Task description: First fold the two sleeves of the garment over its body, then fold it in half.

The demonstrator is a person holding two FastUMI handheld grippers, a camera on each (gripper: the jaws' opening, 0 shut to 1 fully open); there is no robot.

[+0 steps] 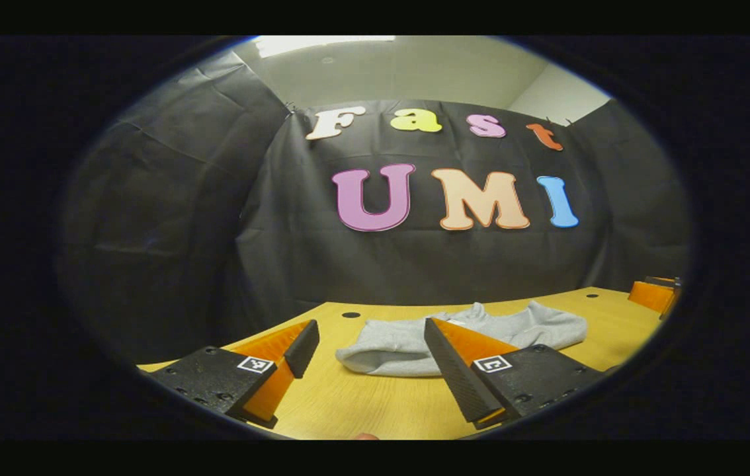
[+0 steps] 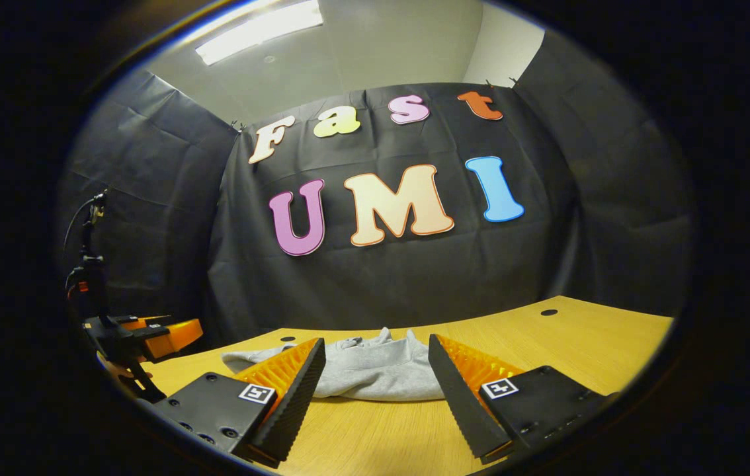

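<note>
Lying limp at twelve o'clock of both parted grippers, left gripper and right gripper, the soft, light garment should be pinched at a sleeve edge.

Soft, matt knitted cloth in the garment, rumpled; smooth, faintly glossy wood-grain on the table; matt, creased cloth on the far wall.

Bare desk open ahead of the left claw, grey garment lying low across the middle, black cloth wall closing off the far edge, right claw parted above open wood.
</note>
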